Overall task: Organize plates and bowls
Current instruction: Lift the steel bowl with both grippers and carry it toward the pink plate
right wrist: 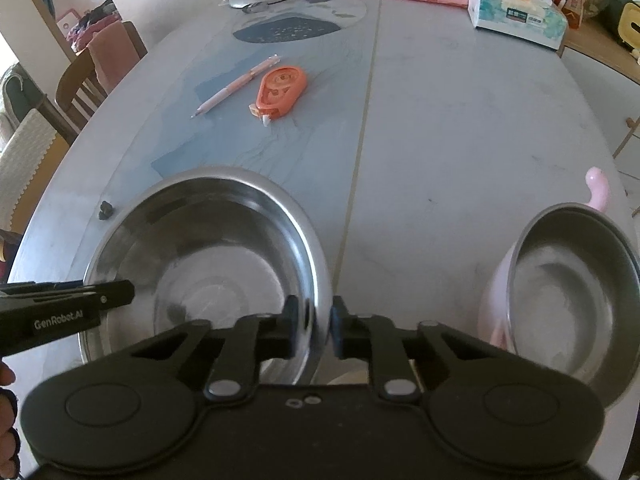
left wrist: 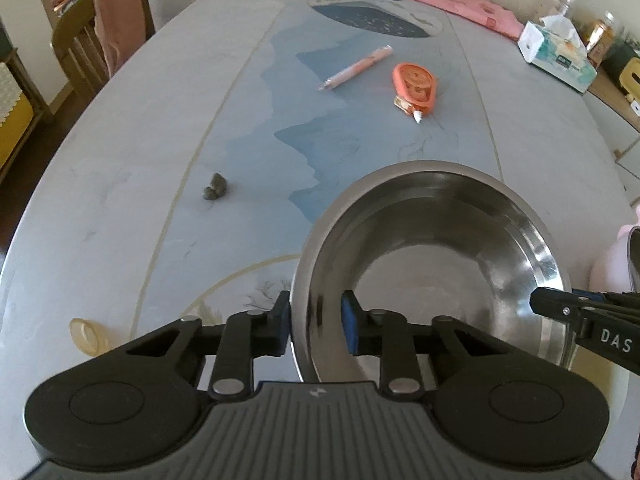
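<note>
The steel bowl point(left wrist: 432, 264) is set on the worktop point(left wrist: 120, 200) and is pinched at its rim from both sides – by the left hand-held gripper point(left wrist: 316, 322) and the right hand-held gripper point(right wrist: 314, 328). A pink-sided bowl point(right wrist: 576, 300) is seen nearby on the right

On the right gripper point(left wrist: 538, 300), reaching in from my left camera's edge, I read white letters "DAS". On the left gripper point(right wrist: 128, 294), in my right camera, white lettering reads "GenRobot.AI". The tissue box point(right wrist: 516, 16) carries print, probably Chinese characters, too blurred to read.
</note>
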### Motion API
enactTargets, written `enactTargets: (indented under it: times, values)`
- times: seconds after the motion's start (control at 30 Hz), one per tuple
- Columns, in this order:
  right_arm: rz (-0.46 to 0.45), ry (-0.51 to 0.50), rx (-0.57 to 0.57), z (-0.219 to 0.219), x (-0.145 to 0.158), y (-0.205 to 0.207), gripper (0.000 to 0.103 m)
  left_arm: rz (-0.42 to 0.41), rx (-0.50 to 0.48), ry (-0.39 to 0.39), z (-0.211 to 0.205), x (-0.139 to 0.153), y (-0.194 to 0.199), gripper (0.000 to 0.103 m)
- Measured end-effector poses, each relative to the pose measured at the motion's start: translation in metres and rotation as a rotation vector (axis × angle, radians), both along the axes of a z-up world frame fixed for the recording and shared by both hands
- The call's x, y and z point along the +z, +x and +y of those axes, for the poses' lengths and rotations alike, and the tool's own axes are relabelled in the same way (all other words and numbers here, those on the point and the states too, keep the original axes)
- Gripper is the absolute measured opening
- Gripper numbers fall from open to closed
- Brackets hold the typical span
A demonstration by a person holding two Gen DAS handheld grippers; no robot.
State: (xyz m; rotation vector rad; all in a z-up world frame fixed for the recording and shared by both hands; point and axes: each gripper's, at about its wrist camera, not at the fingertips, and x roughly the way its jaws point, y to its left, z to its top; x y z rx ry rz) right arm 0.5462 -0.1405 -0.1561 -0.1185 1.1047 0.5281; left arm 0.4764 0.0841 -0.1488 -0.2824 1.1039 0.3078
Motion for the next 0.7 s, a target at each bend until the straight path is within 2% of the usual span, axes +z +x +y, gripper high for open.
enactTargets:
  times: [0.3,0.7]
  values:
    - [-0.018,0.027,0.014,0.002,0.022,-0.022,0.013,-0.016,0.023,0.029,0.004,0.023,-0.027,0.022]
    - [-0.039,0.057,-0.005,-0.004,0.061,-0.087,0.013,-0.077,0.009,0.048,-0.002,0.067,-0.094,0.022]
